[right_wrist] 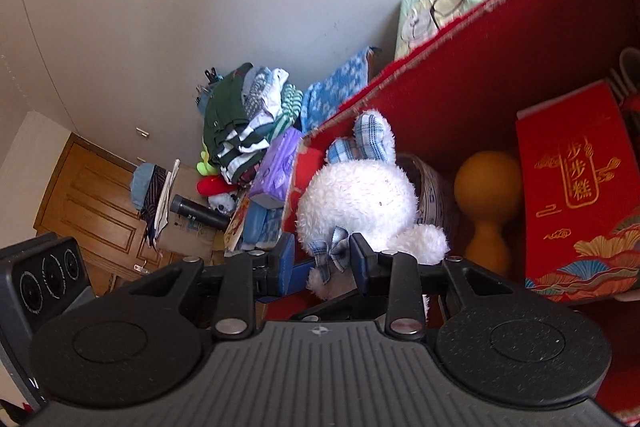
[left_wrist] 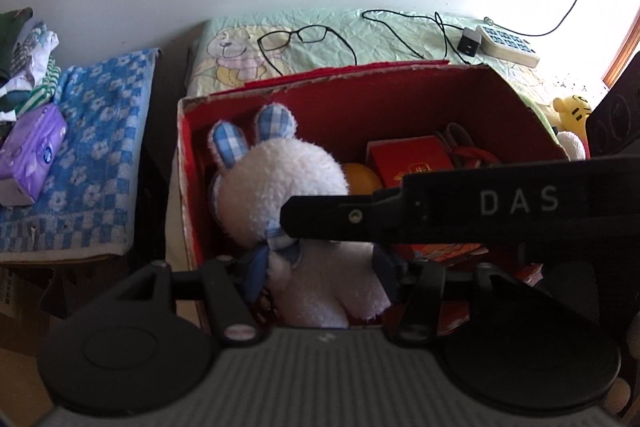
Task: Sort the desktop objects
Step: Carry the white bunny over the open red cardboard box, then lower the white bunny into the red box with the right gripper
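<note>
A white plush rabbit (left_wrist: 280, 179) (right_wrist: 356, 199) with blue checked ears hangs inside the open red cardboard box (left_wrist: 360, 107) (right_wrist: 480, 67). My left gripper (left_wrist: 320, 271) is shut on its lower body, blue pads pressed in from both sides. My right gripper (right_wrist: 324, 259) is shut at the rabbit's blue bow and neck. In the left wrist view one of its black fingers (left_wrist: 440, 211) crosses in from the right, its tip at the neck. Beside the rabbit in the box are an orange gourd-shaped thing (right_wrist: 486, 187) and a red gift carton (right_wrist: 576, 195).
Behind the box a pale green cloth holds glasses (left_wrist: 296, 37), a black cable and a power strip (left_wrist: 508, 43). To the left, a purple tissue pack (left_wrist: 32, 155) lies on a blue flowered towel (left_wrist: 100, 147) beside piled clothes (right_wrist: 240, 115). A yellow plush (left_wrist: 572, 111) sits far right.
</note>
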The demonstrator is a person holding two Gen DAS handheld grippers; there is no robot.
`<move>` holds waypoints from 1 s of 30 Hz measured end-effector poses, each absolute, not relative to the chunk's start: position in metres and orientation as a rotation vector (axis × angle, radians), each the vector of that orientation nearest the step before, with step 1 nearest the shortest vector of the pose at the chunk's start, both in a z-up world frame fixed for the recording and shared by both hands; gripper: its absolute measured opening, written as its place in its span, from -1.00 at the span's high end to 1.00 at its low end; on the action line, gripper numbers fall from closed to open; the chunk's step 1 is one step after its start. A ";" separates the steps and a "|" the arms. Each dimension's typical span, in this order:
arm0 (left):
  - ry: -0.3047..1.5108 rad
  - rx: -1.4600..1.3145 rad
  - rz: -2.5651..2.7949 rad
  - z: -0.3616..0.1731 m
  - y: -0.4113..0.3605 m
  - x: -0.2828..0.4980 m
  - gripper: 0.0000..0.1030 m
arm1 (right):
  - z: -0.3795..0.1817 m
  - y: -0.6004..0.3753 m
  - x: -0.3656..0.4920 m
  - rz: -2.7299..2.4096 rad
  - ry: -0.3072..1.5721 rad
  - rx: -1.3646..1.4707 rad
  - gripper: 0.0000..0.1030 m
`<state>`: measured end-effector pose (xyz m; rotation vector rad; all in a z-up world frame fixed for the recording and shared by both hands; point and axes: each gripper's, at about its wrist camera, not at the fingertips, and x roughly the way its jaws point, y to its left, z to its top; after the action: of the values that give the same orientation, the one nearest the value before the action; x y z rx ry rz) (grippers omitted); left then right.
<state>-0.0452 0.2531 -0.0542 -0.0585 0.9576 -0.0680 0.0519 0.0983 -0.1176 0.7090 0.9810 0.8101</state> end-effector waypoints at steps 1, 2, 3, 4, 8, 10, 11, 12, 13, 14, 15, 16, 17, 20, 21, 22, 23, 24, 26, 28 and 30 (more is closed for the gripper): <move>0.965 -0.060 -0.066 -0.057 0.254 -0.045 -0.07 | -0.120 0.098 0.054 0.814 0.999 0.718 0.33; 0.971 -0.061 -0.062 -0.058 0.254 -0.045 -0.07 | -0.123 0.098 0.055 0.820 1.015 0.729 0.33; 0.972 -0.054 -0.060 -0.060 0.254 -0.046 -0.07 | -0.125 0.097 0.056 0.826 1.031 0.740 0.33; 0.971 -0.036 -0.059 -0.061 0.253 -0.047 -0.08 | -0.126 0.097 0.057 0.831 1.043 0.744 0.33; 0.976 0.010 -0.044 -0.063 0.248 -0.048 -0.15 | -0.129 0.097 0.060 0.846 1.078 0.745 0.33; 0.983 0.044 -0.030 -0.066 0.245 -0.046 -0.18 | -0.131 0.098 0.061 0.848 1.098 0.738 0.34; 0.986 0.062 -0.020 -0.067 0.243 -0.046 -0.21 | -0.133 0.098 0.062 0.849 1.108 0.743 0.34; 0.988 0.078 -0.010 -0.069 0.240 -0.046 -0.21 | -0.135 0.098 0.062 0.849 1.116 0.750 0.34; 0.989 0.090 -0.001 -0.070 0.239 -0.045 -0.22 | -0.136 0.098 0.063 0.850 1.122 0.755 0.36; 0.990 0.097 0.008 -0.070 0.237 -0.045 -0.23 | -0.137 0.097 0.063 0.851 1.127 0.759 0.36; 0.992 0.100 0.017 -0.071 0.237 -0.044 -0.23 | -0.139 0.097 0.063 0.853 1.129 0.765 0.36; 0.994 0.104 0.023 -0.071 0.236 -0.044 -0.24 | -0.140 0.096 0.063 0.853 1.130 0.771 0.40; 0.994 0.109 0.029 -0.071 0.235 -0.044 -0.24 | -0.141 0.095 0.063 0.851 1.132 0.775 0.43; 0.990 0.128 0.050 -0.073 0.232 -0.045 -0.23 | -0.145 0.091 0.063 0.850 1.140 0.799 0.49; 0.988 0.131 0.057 -0.074 0.231 -0.044 -0.23 | -0.146 0.090 0.063 0.851 1.141 0.802 0.48; 0.987 0.134 0.062 -0.074 0.232 -0.044 -0.24 | -0.145 0.090 0.063 0.853 1.140 0.800 0.47; 0.987 0.137 0.068 -0.075 0.231 -0.044 -0.24 | -0.145 0.090 0.064 0.855 1.138 0.798 0.46; 0.989 0.139 0.071 -0.075 0.231 -0.042 -0.24 | -0.144 0.091 0.064 0.857 1.138 0.796 0.44; 0.988 0.139 0.076 -0.075 0.231 -0.042 -0.24 | -0.144 0.091 0.065 0.860 1.135 0.792 0.41; 0.987 0.138 0.083 -0.075 0.232 -0.041 -0.24 | -0.142 0.090 0.065 0.863 1.128 0.782 0.35; 0.984 0.136 0.092 -0.074 0.232 -0.041 -0.29 | -0.138 0.089 0.065 0.866 1.117 0.761 0.28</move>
<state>-0.0410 0.2323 -0.0745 0.1363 0.9839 0.0923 0.0653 0.0891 -0.1381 0.7609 1.1173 0.8659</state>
